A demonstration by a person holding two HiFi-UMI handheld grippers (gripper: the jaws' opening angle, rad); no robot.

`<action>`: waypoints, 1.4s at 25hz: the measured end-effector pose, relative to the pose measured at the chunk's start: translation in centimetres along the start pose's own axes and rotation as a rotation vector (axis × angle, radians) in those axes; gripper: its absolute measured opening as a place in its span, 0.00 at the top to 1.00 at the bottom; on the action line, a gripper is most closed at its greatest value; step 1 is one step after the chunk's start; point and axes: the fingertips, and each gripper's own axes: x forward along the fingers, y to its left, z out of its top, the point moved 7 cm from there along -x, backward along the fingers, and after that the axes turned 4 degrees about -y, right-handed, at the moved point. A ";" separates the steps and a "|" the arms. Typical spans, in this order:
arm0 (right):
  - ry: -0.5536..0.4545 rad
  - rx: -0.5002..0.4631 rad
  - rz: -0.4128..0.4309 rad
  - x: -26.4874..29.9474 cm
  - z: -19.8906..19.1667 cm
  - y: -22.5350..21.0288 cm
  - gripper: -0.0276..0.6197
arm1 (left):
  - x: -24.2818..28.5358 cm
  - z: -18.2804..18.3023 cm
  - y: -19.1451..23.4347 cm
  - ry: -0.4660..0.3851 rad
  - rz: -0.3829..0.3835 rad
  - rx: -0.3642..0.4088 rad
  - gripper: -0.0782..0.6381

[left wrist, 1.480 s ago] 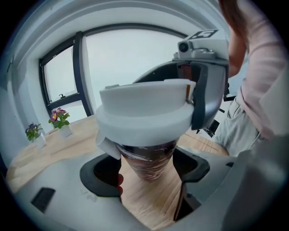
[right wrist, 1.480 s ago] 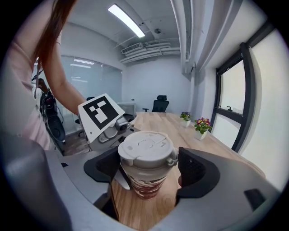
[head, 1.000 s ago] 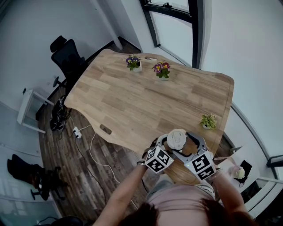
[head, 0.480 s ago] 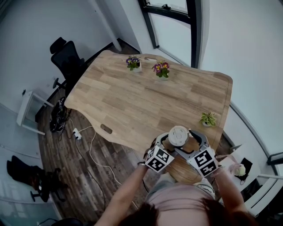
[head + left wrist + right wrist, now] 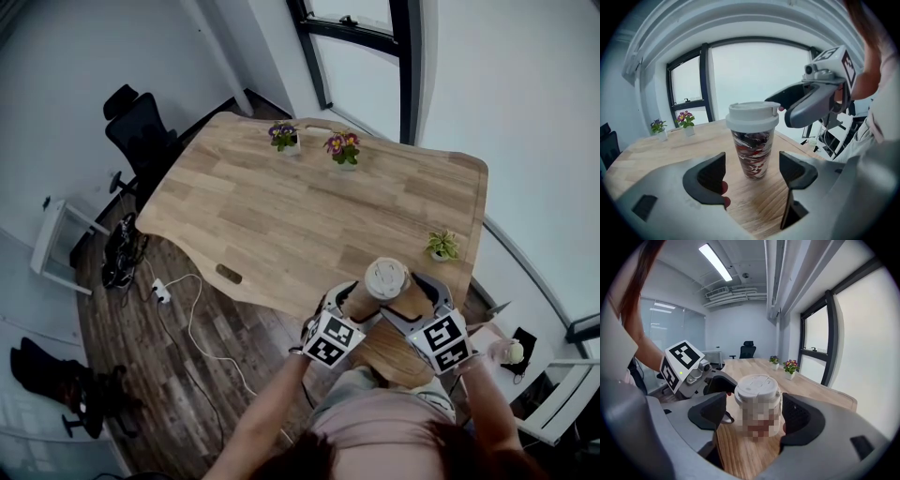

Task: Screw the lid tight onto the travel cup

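Left gripper [image 5: 753,172]: held wide open with nothing between the jaws; the travel cup is seen just beyond the gap, touched by neither jaw.
Right gripper [image 5: 757,414]: held wide open, with one jaw on each side of the cup at lid height. A gap is seen at the jaw on that view's left; contact on the other side cannot be told.
Travel cup [image 5: 752,152]: stood upright on the near rounded end of the table, between the two grippers. Its wall is swirled in red, black and white.
Lid [image 5: 752,115]: white, seated on top of the cup. A jaw tip of the right gripper is seen just beside its rim.
Table [image 5: 281,216]: light wood with a wavy outline, bare over most of its surface.
Green plant [image 5: 441,251]: a small pot set near the table's right edge, beyond the cup.
Pink-flowered pot [image 5: 343,147]: placed near the far edge.
Purple-flowered pot [image 5: 283,136]: placed near the far edge, to the left of the pink one.
Office chair [image 5: 141,127]: black, parked off the far left corner of the table.
Window [image 5: 361,56]: dark-framed, seen behind the far edge.
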 end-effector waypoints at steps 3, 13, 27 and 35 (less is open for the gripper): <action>-0.014 0.008 -0.037 -0.5 0.2 0.6 0.39 | -1.4 0.1 0.2 -0.018 0.008 -0.025 0.40; -0.047 0.015 -0.173 -1.6 1.1 2.9 0.48 | -5.5 1.0 1.7 -0.123 0.155 -0.064 0.66; -0.112 0.106 -0.207 -2.2 2.0 3.1 0.79 | -9.0 3.7 0.4 -0.210 0.329 -0.172 0.88; -0.169 0.142 -0.249 -5.9 2.6 1.9 0.91 | -10.7 6.1 -2.3 -0.251 0.401 -0.252 0.89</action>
